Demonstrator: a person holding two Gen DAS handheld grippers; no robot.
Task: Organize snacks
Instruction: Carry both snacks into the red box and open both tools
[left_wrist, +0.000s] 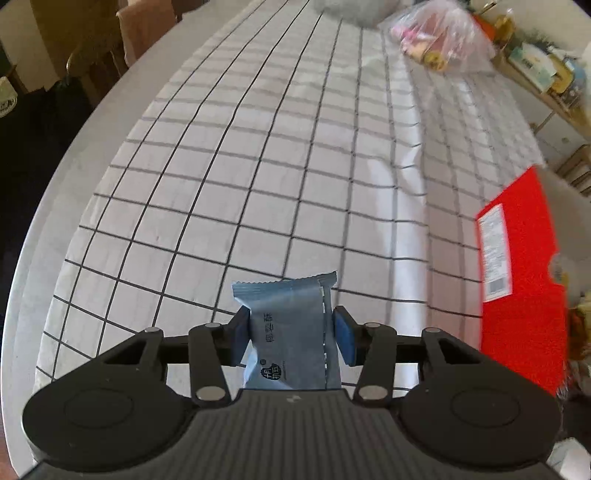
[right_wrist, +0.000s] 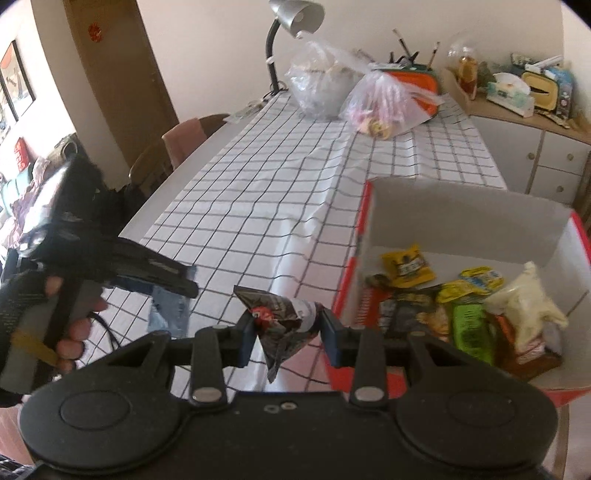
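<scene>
My left gripper (left_wrist: 291, 328) is shut on a blue-grey snack packet (left_wrist: 291, 325) and holds it above the checked tablecloth (left_wrist: 258, 166). It also shows in the right wrist view (right_wrist: 173, 295), at the left, with the blue packet (right_wrist: 168, 310) hanging from it. My right gripper (right_wrist: 288, 328) is shut on a dark crumpled snack wrapper (right_wrist: 282, 325), just left of the red box (right_wrist: 347, 295). The red box (left_wrist: 517, 273) stands at the right edge in the left wrist view. Inside the box lie several snacks, among them a yellow packet (right_wrist: 406, 266) and a green bar (right_wrist: 471, 328).
Two clear plastic bags (right_wrist: 384, 103) with food sit at the far end of the table, by a desk lamp (right_wrist: 291, 22). A pink-filled bag (left_wrist: 439, 40) shows far right. Chairs (right_wrist: 177, 144) stand along the table's left side. A cluttered sideboard (right_wrist: 517, 110) is behind right.
</scene>
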